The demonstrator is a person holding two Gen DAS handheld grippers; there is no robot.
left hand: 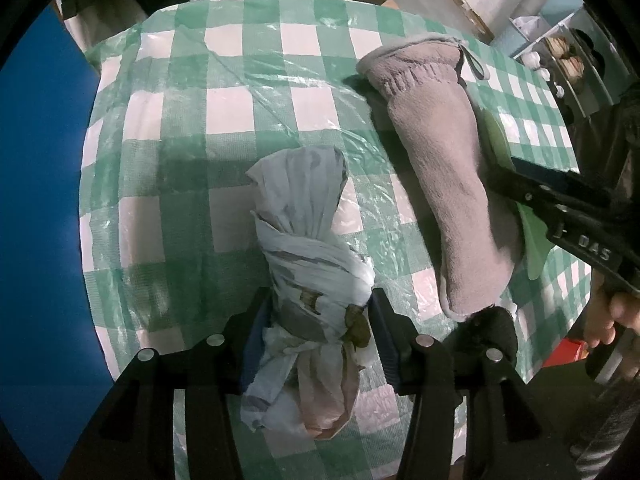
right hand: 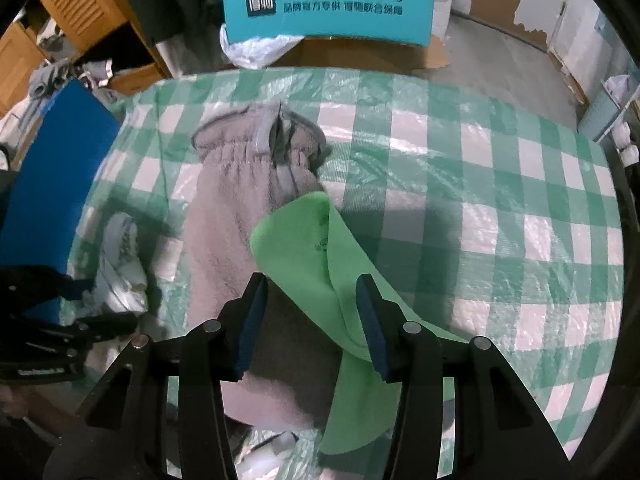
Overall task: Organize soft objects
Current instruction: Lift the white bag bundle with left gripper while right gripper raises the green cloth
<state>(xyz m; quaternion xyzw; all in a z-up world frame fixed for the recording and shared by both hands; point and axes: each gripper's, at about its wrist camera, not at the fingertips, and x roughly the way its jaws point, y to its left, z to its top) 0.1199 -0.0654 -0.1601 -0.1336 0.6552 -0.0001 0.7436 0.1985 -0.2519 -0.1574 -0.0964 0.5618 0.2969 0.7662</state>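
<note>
A knotted white and pale blue cloth bundle (left hand: 304,248) lies on the green checked tablecloth (left hand: 224,108). My left gripper (left hand: 320,340) is shut on its near end, a pad against each side. To its right lies a grey fleece mitt (left hand: 440,160) with a loop at its cuff. In the right wrist view the mitt (right hand: 232,208) runs toward me, and a light green cloth (right hand: 312,248) drapes over its right edge. My right gripper (right hand: 312,320) stands open just above both, its pads apart, with the green cloth passing between them. The bundle (right hand: 120,260) shows at the left.
A teal box (right hand: 328,8) sits on a cardboard carton (right hand: 360,56) beyond the table's far edge, with a white plastic bag (right hand: 252,50) beside it. A blue panel (right hand: 52,184) borders the left edge. A person's hand (left hand: 608,320) holds the right tool.
</note>
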